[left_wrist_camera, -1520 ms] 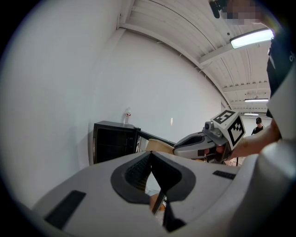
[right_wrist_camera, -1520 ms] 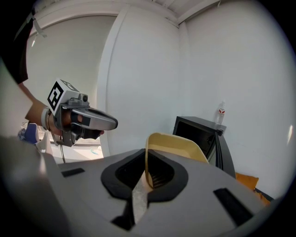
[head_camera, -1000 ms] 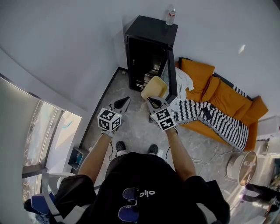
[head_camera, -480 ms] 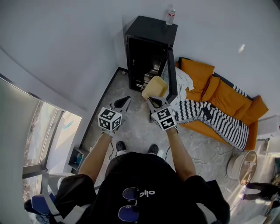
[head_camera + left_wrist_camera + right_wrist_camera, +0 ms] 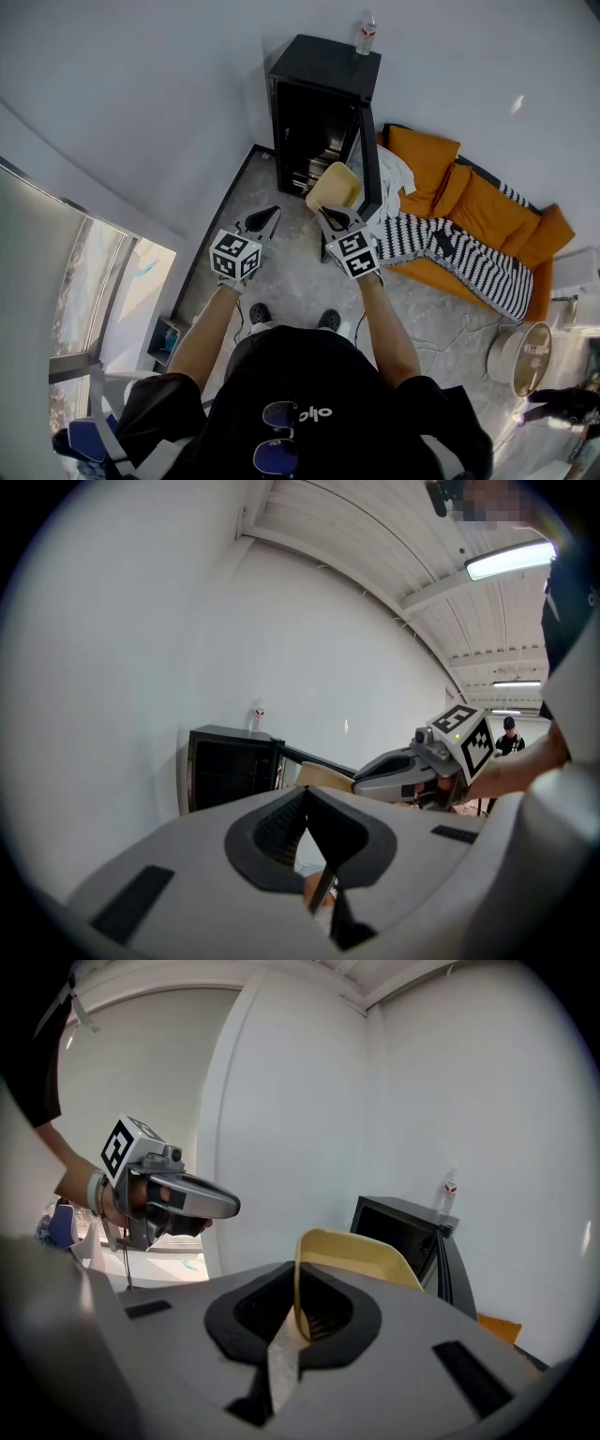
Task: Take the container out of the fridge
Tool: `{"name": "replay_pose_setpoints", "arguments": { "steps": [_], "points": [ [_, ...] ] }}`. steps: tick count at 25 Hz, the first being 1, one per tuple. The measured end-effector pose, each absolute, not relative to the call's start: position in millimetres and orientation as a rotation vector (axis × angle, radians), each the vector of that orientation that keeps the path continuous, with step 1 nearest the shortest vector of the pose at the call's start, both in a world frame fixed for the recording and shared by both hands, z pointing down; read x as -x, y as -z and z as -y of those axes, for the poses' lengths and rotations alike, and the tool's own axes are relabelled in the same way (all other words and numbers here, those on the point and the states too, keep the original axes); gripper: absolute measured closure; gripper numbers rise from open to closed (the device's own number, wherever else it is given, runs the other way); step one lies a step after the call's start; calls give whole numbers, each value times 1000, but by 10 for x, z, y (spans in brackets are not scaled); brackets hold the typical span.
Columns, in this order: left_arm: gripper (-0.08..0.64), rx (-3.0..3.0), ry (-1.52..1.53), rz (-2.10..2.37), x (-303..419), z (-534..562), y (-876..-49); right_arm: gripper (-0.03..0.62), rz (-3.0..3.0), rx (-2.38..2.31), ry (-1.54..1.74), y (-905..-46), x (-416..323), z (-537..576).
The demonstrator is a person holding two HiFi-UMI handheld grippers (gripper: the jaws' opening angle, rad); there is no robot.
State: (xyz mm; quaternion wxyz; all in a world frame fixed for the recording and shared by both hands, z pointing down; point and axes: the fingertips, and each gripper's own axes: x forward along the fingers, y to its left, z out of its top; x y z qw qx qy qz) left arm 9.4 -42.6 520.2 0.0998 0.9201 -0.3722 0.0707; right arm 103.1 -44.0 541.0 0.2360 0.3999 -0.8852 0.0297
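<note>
A black fridge [image 5: 319, 103] stands against the wall with its door [image 5: 367, 159] swung open; it also shows as the fridge [image 5: 225, 771] and the fridge [image 5: 398, 1227]. My right gripper [image 5: 336, 218] is shut on the rim of a pale yellow container [image 5: 333, 187], held outside the fridge in front of the door. In the right gripper view the container [image 5: 356, 1255] rises from my right gripper [image 5: 298, 1321], its wall pinched there. My left gripper [image 5: 266, 218] hangs to the left, shut and empty; its tips meet at the left gripper [image 5: 307, 789].
A water bottle [image 5: 366, 33] stands on the fridge top. An orange sofa [image 5: 469, 202] with a striped blanket [image 5: 455, 253] lies right of the fridge. A fan [image 5: 525, 356] stands at lower right, a window [image 5: 89, 281] at left. Cables trail over the floor.
The right gripper and the container have drifted very slightly to the right. The left gripper has stayed where it was.
</note>
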Motion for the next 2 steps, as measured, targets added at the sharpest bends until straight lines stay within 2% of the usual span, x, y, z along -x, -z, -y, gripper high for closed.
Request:
{"name": "replay_pose_setpoints", "arguments": {
  "steps": [2],
  "points": [
    [552,-2721,-210,1101,-66,418,-5205,569,2429,-1099,-74,-5399,-1014,439]
  ]
}}
